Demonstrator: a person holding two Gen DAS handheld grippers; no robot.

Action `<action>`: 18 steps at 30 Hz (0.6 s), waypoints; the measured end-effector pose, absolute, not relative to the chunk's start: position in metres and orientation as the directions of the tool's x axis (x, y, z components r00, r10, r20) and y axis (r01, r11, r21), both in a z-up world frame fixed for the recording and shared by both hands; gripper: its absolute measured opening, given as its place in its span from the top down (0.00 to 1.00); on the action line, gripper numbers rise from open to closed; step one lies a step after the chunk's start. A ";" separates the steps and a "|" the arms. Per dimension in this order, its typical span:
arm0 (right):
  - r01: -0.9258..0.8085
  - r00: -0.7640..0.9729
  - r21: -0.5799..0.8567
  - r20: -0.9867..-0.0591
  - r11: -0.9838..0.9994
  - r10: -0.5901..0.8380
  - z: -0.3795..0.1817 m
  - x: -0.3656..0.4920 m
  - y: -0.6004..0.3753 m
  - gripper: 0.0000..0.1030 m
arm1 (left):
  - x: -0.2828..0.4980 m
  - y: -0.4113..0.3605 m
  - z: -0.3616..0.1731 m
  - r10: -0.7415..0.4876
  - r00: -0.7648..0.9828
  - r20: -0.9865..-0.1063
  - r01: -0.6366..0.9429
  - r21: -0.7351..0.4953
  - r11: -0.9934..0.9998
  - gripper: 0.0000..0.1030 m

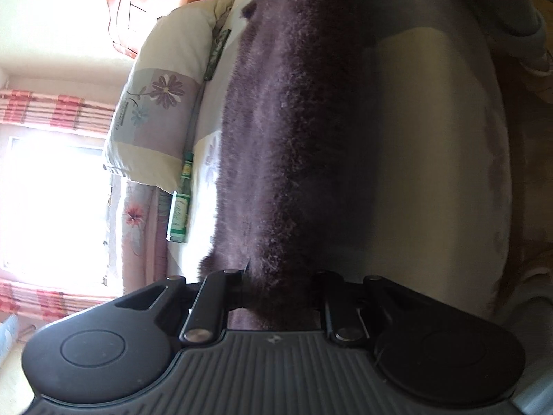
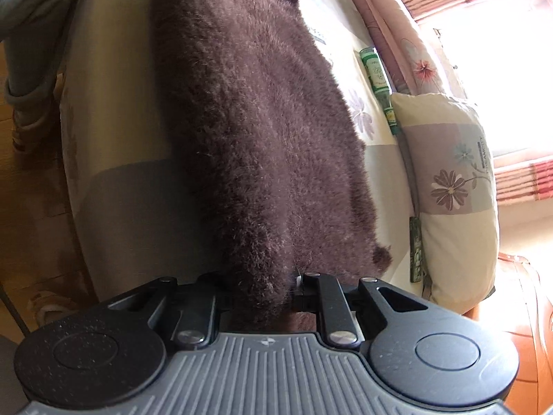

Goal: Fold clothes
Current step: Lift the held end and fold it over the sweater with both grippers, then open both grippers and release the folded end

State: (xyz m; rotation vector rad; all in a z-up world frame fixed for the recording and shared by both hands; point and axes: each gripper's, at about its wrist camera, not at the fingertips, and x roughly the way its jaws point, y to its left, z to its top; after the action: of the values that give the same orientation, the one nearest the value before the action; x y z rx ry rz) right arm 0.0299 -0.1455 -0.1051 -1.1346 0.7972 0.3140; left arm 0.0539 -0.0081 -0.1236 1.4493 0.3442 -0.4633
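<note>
You are holding the sweater [image 1: 283, 131] by two points of one edge, and the bed [image 1: 432, 138] is the landmark for everything here. Your left gripper [image 1: 281, 287] is clenching a bunch of the fuzzy brown fabric between its nearly closed jaws; your right gripper [image 2: 259, 294] is doing the same at the other end of that edge. From each gripper the sweater is running straight away along the fingers, its long axis stretching across the bed towards the far side, with its far end lying on the sheet near the pillow [image 1: 162, 103]. Both hands are equally near, each already on the cloth, so the coming fold likely turns on carrying this held edge over towards the far one, keeping it taut between you. The left view is showing a wooden headboard [image 1: 166, 0] beyond the pillow and a green bottle [image 1: 181, 204] lying on the bed just beside it. The right view is showing that bottle [image 2: 378, 83] again but not the headboard; it gives a plainer look at the sweater's whole fuzzy spread [image 2: 262, 131] and a person's grey trouser leg [image 2: 31, 34] beside the bed.
</note>
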 end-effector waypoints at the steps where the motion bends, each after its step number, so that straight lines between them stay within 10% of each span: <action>1: -0.597 0.689 -0.681 -0.706 0.424 -0.164 -0.108 0.030 -0.146 0.77 | 0.052 -0.007 -0.127 -0.091 0.862 -0.498 0.504 0.861 0.065 0.84; 18: -0.508 0.579 -0.274 -0.810 0.817 0.088 -0.004 0.021 -0.226 0.33 | 0.046 0.045 -0.021 -0.202 0.664 -0.720 0.708 0.518 0.480 0.74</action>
State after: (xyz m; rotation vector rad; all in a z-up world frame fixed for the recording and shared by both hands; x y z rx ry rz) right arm 0.0210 -0.2261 -0.0042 -0.5200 0.8925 0.3670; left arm 0.0458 0.0452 -0.0208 0.9090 0.6367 -0.6030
